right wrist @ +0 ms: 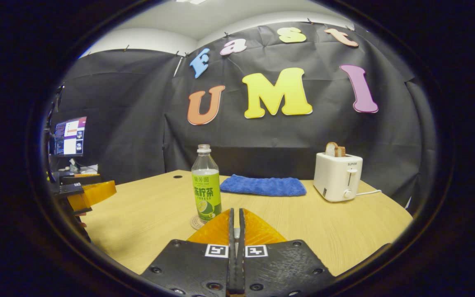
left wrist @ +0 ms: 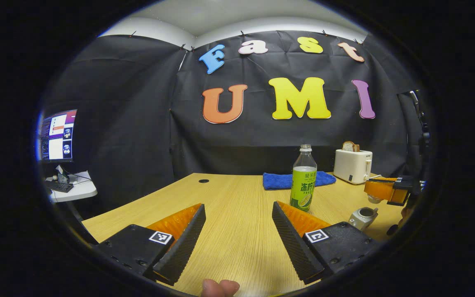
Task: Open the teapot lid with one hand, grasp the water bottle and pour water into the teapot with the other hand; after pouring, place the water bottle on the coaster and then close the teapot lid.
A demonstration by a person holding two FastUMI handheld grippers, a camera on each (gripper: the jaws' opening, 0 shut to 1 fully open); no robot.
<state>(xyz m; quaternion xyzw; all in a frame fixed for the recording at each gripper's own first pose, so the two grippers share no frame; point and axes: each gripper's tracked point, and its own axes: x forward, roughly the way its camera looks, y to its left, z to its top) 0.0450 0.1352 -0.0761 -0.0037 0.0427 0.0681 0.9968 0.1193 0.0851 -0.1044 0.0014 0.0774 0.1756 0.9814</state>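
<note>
- Firstly, the left gripper view: the left gripper [left wrist: 237, 222] hangs low over the near edge of the table [left wrist: 229, 194], its jaws spread wide and holding nothing.
- The bottle [left wrist: 303, 181] stands upright ahead and a little to the right of those jaws, well apart from them, with its long axis vertical.
- The teapot [left wrist: 363, 217] sits further right, near the table's right edge, and its mouth looks open.
- The right gripper [left wrist: 379, 190] hovers just above the teapot with a small pale thing under it, perhaps the lid [left wrist: 372, 199]; it is too small to be sure.
- Next, the right gripper view: the right gripper [right wrist: 236, 225] has its jaws drawn together with only a sliver between them. Whether they pinch the lid cannot be told.
- The bottle [right wrist: 206, 189] stands on the coaster [right wrist: 195, 223], ahead and slightly left of the jaws. The left gripper [right wrist: 93, 193] shows at the table's left edge.
- Judgement: the bottle lies between the two tools. The open left gripper is the free one, so any grasp would be a level reach, forward and rightward, to the bottle's side.
</note>
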